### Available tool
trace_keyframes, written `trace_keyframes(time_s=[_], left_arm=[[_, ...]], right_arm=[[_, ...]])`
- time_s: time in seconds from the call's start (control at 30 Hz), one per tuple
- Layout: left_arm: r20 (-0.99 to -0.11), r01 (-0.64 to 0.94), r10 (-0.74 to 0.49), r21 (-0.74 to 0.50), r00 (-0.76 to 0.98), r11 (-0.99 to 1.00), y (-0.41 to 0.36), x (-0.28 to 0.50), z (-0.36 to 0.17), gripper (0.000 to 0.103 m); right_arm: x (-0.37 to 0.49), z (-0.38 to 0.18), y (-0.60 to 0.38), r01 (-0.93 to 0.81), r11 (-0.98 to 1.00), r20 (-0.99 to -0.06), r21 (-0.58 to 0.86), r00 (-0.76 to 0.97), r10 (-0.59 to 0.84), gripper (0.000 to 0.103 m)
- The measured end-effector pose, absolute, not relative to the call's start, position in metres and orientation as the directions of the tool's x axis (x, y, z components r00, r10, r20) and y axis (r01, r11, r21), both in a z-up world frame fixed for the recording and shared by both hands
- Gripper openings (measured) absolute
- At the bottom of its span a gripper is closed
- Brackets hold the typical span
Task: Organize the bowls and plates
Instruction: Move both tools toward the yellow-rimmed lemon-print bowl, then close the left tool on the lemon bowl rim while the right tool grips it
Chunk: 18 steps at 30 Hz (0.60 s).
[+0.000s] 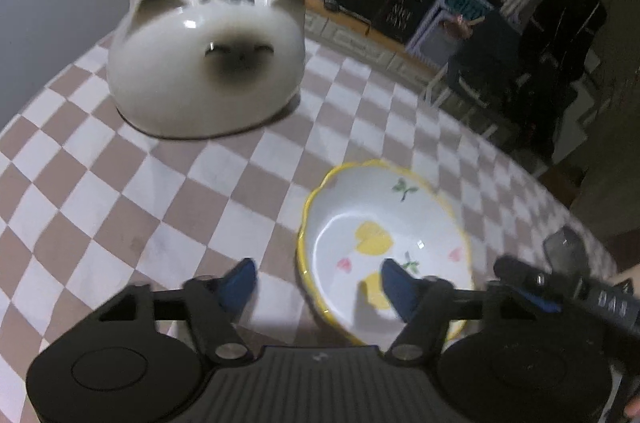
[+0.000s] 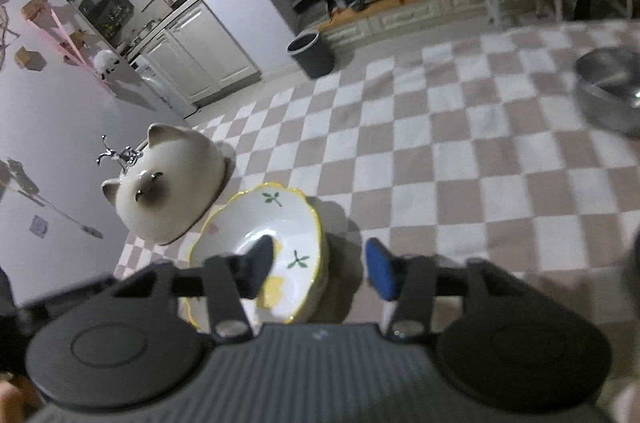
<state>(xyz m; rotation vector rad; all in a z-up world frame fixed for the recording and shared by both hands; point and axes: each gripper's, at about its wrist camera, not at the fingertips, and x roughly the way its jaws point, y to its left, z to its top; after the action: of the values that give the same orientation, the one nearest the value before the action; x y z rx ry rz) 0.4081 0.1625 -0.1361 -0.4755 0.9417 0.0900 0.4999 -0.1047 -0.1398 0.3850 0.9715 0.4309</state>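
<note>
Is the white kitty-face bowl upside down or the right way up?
Upside down. The white cat-face ceramic bowl sits dome-up, its wide rim flat on the pink-and-white checkered tablecloth, with no opening showing in either view.

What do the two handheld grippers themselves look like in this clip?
Both match: the left gripper and right gripper have black linkage arms, silver pivot screws, blue finger pads, a ribbed grey body and round black side discs. White lettering marks the right gripper's side, seen from the left camera.

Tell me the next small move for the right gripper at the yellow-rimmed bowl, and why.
Probably close the right gripper on the rim of the yellow-rimmed bowl. Its jaws are open and straddle the near wall: one finger sits inside the bowl, the other outside. The left gripper is open too, likewise with only one finger over the bowl, so nothing holds it yet. The cat-faced bowl lies upside down just beyond.
</note>
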Motion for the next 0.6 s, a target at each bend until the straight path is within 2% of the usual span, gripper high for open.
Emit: trace_keyframes(time_s=[0.17,0.27,0.33,0.4,0.47,0.6], left_arm=[[-0.802,-0.270,-0.126,-0.338,0.583,0.902,0.162,0.415,-0.148,0.052],[-0.800,-0.275,-0.132,-0.349,0.586,0.896,0.163,0.420,-0.152,0.043],[-0.797,-0.283,-0.131,-0.355,0.590,0.891,0.164,0.424,-0.154,0.038],[-0.797,-0.291,-0.131,-0.360,0.589,0.886,0.165,0.428,-0.158,0.025],[-0.802,-0.295,-0.126,-0.355,0.584,0.887,0.165,0.431,-0.161,0.018],[-0.796,-0.297,-0.159,-0.392,0.585,0.870,0.169,0.435,-0.168,0.017]], right_arm=[[0.510,-0.152,-0.094,-0.200,0.834,-0.694,0.515,0.474,0.542,0.042],[0.515,-0.162,-0.083,-0.222,0.841,-0.717,0.493,0.444,0.537,0.027],[0.515,-0.165,-0.077,-0.237,0.854,-0.731,0.464,0.442,0.520,0.024],[0.516,-0.168,-0.076,-0.238,0.862,-0.741,0.447,0.442,0.506,0.016],[0.517,-0.171,-0.079,-0.230,0.861,-0.743,0.454,0.435,0.508,0.014],[0.520,-0.174,-0.081,-0.223,0.852,-0.739,0.473,0.426,0.522,0.014]])
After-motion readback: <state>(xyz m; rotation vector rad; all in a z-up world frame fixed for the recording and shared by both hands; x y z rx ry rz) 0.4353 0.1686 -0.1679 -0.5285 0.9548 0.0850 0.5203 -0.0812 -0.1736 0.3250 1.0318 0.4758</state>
